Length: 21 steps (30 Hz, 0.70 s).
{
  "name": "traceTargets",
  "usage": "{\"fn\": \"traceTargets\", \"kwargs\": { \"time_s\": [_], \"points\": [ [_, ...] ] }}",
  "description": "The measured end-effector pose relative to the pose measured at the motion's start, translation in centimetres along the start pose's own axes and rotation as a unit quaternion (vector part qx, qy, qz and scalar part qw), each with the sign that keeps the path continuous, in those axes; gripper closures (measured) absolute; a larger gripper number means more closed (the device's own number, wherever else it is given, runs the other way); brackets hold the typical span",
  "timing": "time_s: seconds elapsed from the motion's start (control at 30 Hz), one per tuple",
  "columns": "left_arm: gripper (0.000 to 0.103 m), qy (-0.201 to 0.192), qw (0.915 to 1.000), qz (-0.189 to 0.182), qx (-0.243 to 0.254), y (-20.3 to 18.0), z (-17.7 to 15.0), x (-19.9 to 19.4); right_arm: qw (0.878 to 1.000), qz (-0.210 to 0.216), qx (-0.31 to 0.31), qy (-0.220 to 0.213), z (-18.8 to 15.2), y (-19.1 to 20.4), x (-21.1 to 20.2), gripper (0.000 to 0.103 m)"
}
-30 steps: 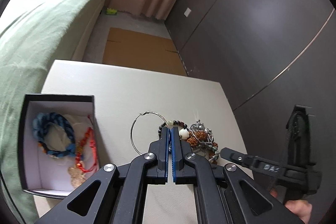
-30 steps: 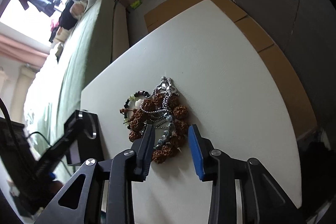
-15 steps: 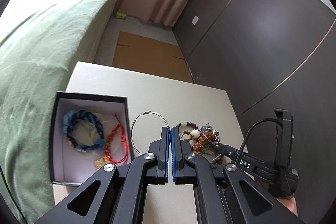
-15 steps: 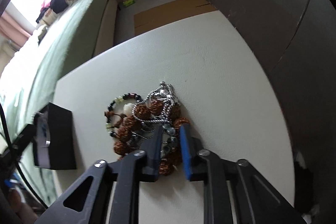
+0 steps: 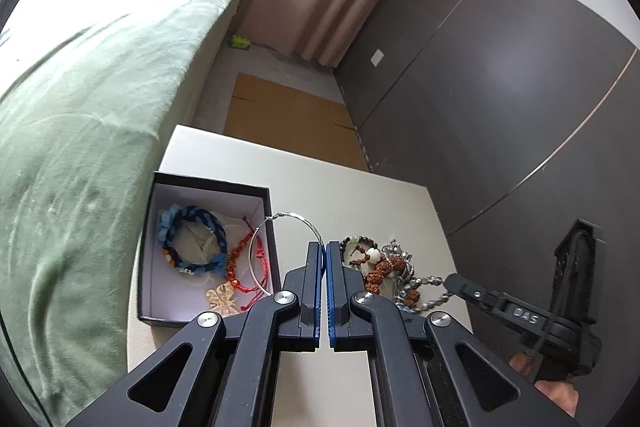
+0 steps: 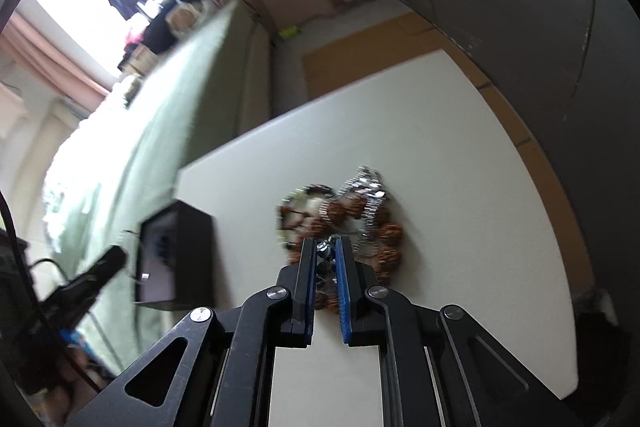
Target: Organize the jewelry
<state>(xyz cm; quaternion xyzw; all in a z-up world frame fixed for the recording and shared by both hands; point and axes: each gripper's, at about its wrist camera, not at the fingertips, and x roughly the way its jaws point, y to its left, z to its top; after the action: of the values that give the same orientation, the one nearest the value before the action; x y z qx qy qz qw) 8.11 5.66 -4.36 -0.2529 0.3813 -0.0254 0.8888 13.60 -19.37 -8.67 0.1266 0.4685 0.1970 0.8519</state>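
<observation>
My left gripper (image 5: 324, 245) is shut on a thin silver hoop (image 5: 256, 243), which hangs over the right wall of the black box (image 5: 208, 185). In the box lie a blue braided bracelet (image 5: 192, 243), a red cord bracelet (image 5: 248, 267) and a gold pendant (image 5: 220, 297). To the right, a tangle of brown beads, silver chain and dark beads (image 5: 380, 263) rests on the white table (image 5: 360, 195). My right gripper (image 6: 325, 243) is shut on a grey bead strand (image 5: 428, 281), drawn out from the pile (image 6: 360, 219); it shows at the right in the left wrist view (image 5: 450, 281).
A bed under a green cover (image 5: 80, 107) runs along the table's left side. Brown cardboard (image 5: 288, 119) lies on the floor past the far edge. Dark wardrobe doors (image 5: 500, 87) close off the right. A person's hand (image 5: 556, 395) holds the right gripper's handle.
The right jaws have closed on the grey bead strand and drawn it up from the pile. My left gripper has carried the hoop leftward, from over the table to over the box's right wall.
</observation>
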Motion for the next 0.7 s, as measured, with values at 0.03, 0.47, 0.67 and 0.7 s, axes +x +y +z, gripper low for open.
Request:
{"fn": "traceTargets", "kwargs": {
  "time_s": [0.03,0.47,0.67,0.7],
  "points": [
    [0.102,-0.003,1.0000,0.000,-0.003,0.2,0.0,-0.2,1.000,0.009,0.001,-0.004,-0.1,0.1,-0.4,0.092],
    [0.102,-0.020,0.9993,0.016,-0.026,2.3,0.9,-1.9,0.993,0.106,-0.006,-0.053,0.6,4.0,-2.6,0.092],
    [0.102,-0.023,0.9986,0.008,-0.048,3.8,1.5,-1.7,0.985,0.157,-0.015,-0.066,0.7,5.8,-2.9,0.092],
    [0.101,-0.025,0.9982,0.005,-0.054,4.1,1.6,-1.7,0.984,0.162,-0.017,-0.066,0.7,6.2,-2.8,0.092]
  ]
}}
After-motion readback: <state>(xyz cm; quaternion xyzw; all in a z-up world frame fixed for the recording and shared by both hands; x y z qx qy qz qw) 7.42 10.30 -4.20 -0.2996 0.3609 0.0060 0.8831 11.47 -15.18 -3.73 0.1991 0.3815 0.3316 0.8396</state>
